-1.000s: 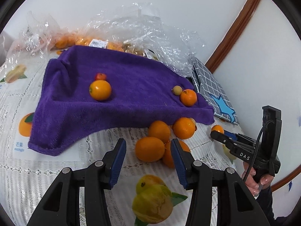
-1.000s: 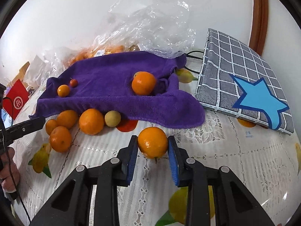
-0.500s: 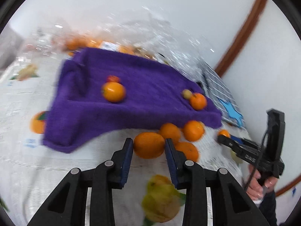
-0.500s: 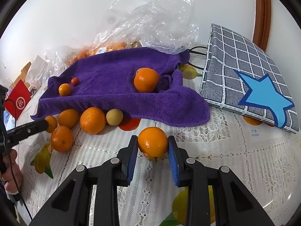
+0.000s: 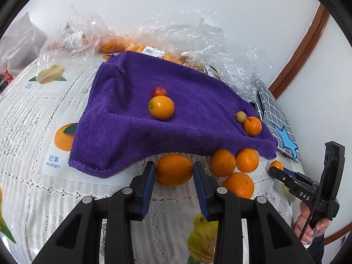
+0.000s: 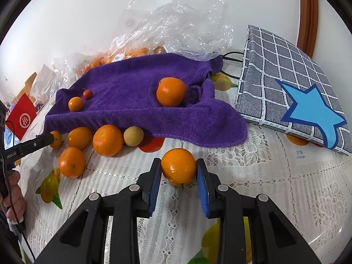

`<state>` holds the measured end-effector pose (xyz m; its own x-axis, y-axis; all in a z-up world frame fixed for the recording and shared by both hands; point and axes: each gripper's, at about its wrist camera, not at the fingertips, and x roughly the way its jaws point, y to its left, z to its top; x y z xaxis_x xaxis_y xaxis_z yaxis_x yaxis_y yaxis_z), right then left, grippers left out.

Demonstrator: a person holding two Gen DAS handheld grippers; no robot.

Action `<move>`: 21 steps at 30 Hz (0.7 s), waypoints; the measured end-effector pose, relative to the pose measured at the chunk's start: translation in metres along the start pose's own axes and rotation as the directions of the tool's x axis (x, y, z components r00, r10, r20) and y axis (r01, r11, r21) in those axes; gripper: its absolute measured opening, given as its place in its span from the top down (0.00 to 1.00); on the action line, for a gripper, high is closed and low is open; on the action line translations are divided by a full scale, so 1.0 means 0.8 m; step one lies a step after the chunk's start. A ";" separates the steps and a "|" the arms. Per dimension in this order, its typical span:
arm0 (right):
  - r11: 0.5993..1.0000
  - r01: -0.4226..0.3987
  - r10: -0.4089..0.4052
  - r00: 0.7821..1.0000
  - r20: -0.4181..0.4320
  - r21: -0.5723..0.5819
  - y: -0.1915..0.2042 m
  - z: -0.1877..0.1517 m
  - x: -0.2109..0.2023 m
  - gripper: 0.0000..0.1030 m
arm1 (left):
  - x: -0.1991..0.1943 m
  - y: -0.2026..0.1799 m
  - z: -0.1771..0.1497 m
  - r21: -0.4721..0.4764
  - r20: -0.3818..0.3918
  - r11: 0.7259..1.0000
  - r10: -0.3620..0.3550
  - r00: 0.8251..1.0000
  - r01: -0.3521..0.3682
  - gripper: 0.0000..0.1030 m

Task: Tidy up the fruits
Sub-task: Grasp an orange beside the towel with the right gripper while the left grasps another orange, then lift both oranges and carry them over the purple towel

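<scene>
Since the earlier frame the left gripper [image 5: 174, 177] has advanced and its jaws have been closing, now grasping the large orange [image 5: 174, 169], long axis crosswise between them; the right gripper [image 6: 178, 177] clenches a smaller orange [image 6: 178, 166].

Bagged fruit [image 5: 123, 45] behind towel [image 5: 176, 118] blurred by crinkled plastic, count unclear. Label [image 5: 153, 52] text too small. Right view: red bag [image 6: 21, 116] half hidden.

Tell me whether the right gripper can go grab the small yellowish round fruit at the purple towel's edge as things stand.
Probably not yet. The right gripper is shut on an orange, so its jaws are full. The yellowish fruit lies uncovered by the purple towel, but touches a larger orange on one side.
</scene>
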<state>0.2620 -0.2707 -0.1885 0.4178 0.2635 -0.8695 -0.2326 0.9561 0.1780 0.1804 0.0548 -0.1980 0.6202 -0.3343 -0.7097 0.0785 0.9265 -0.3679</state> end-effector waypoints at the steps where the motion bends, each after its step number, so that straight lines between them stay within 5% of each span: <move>1: 1.000 0.000 0.000 1.000 -0.001 0.000 0.000 0.000 0.000 0.69 | 0.001 -0.001 0.000 0.001 -0.006 1.000 0.000 1.000 0.000 0.65; 15: 1.000 -0.008 0.008 1.000 -0.015 -0.010 -0.001 0.003 0.002 0.69 | 0.018 -0.013 0.004 0.039 -0.052 0.999 0.010 0.999 -0.008 0.66; 21: 0.999 -0.045 0.045 0.999 0.012 0.005 -0.006 0.001 -0.004 0.69 | 0.002 -0.007 0.003 0.011 0.021 1.000 0.000 1.000 -0.001 0.66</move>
<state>0.2628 -0.2761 -0.1864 0.4176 0.3081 -0.8548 -0.2469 0.9438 0.2196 0.1826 0.0493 -0.1958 0.6361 -0.3303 -0.6973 0.0867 0.9286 -0.3607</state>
